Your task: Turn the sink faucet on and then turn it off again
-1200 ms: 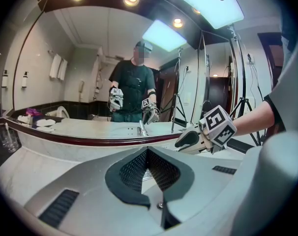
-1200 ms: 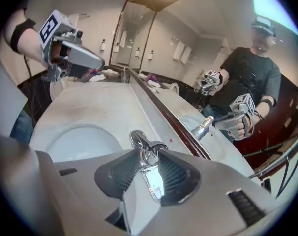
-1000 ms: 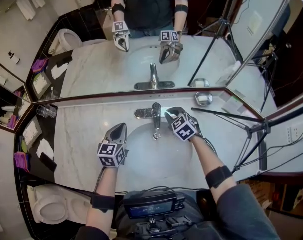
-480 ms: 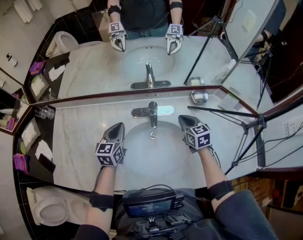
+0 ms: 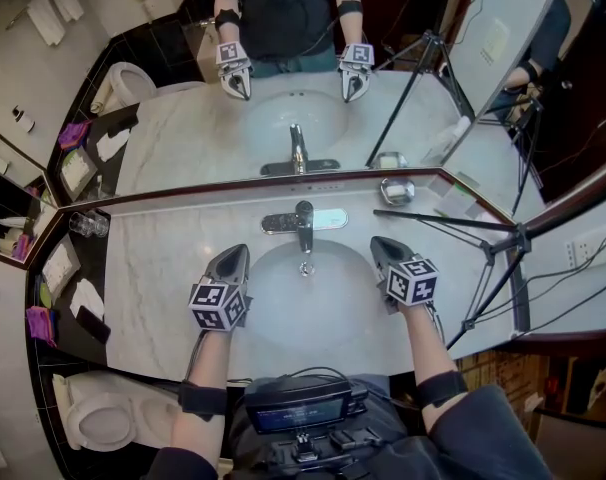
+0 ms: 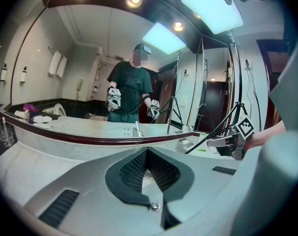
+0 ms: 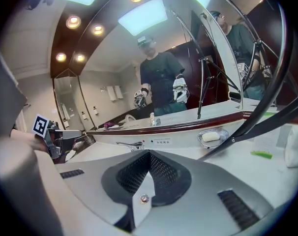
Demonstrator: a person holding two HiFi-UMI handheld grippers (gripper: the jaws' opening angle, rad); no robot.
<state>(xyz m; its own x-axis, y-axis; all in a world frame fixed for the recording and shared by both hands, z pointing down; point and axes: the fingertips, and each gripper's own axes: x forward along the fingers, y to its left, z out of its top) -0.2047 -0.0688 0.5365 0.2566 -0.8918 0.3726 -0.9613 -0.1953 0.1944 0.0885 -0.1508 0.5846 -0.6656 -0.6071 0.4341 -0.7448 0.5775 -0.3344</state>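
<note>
A chrome faucet (image 5: 304, 228) with a flat lever on top stands at the back of the white sink basin (image 5: 313, 320); its spout hangs over the bowl. Whether water runs I cannot tell. My left gripper (image 5: 239, 251) hovers at the basin's left rim, shut and empty. My right gripper (image 5: 377, 242) hovers at the right rim, shut on nothing, well apart from the lever. In the left gripper view the jaws (image 6: 147, 150) meet at the tips. The right gripper view shows its jaws (image 7: 150, 152) closed, with the faucet (image 7: 131, 145) ahead to the left.
A big mirror runs along the back of the marble counter (image 5: 173, 268). A soap dish (image 5: 401, 191) sits at the back right. Black tripod legs (image 5: 453, 230) cross the counter's right part. Glasses (image 5: 89, 224) stand at the far left, and a toilet (image 5: 98, 418) is below left.
My right gripper has left the faucet lever and swung right and back to the basin's right rim, rolling upright. The left gripper has stayed put.
</note>
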